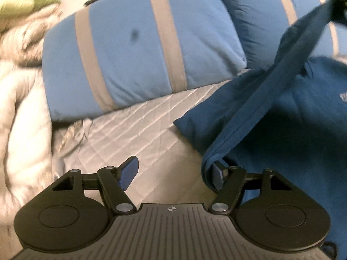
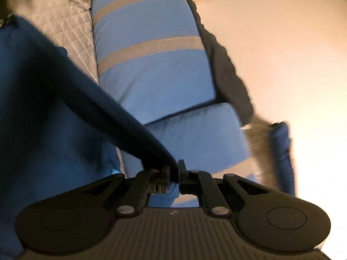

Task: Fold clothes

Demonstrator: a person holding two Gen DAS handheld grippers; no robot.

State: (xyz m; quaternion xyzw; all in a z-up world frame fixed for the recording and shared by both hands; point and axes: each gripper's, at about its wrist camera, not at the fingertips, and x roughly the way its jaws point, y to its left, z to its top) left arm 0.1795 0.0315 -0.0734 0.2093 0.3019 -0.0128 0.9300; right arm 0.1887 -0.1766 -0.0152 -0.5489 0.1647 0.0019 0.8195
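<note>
Across the right half of the left wrist view lies a dark blue garment (image 1: pixel 303 130), spread on a grey quilted bedcover (image 1: pixel 134 125). One edge of it is drawn up into a taut band that climbs toward the top right corner of that view. The lower end of the band drapes over the right-hand finger (image 1: pixel 218 174) of the left gripper (image 1: pixel 174 172), whose jaws stand wide apart with nothing pinched between them; the other blue-padded finger is bare above the bedcover.

From the right wrist view, the right gripper (image 2: pixel 173 173) has its jaws nearly together, clamped on the end of the same band of the dark blue garment (image 2: pixel 43 108), which runs up and to the left from the fingertips and fills the left side of that picture.

Beyond the garment rests a light blue pillow with grey stripes (image 1: pixel 134 56), with a second one (image 1: pixel 288 15) just beside it. A pale fluffy blanket (image 1: pixel 19 91) is heaped at the left edge. Past the pillows in the right wrist view is a plain pale surface (image 2: pixel 292 54); whether it is wall or floor cannot be told.
</note>
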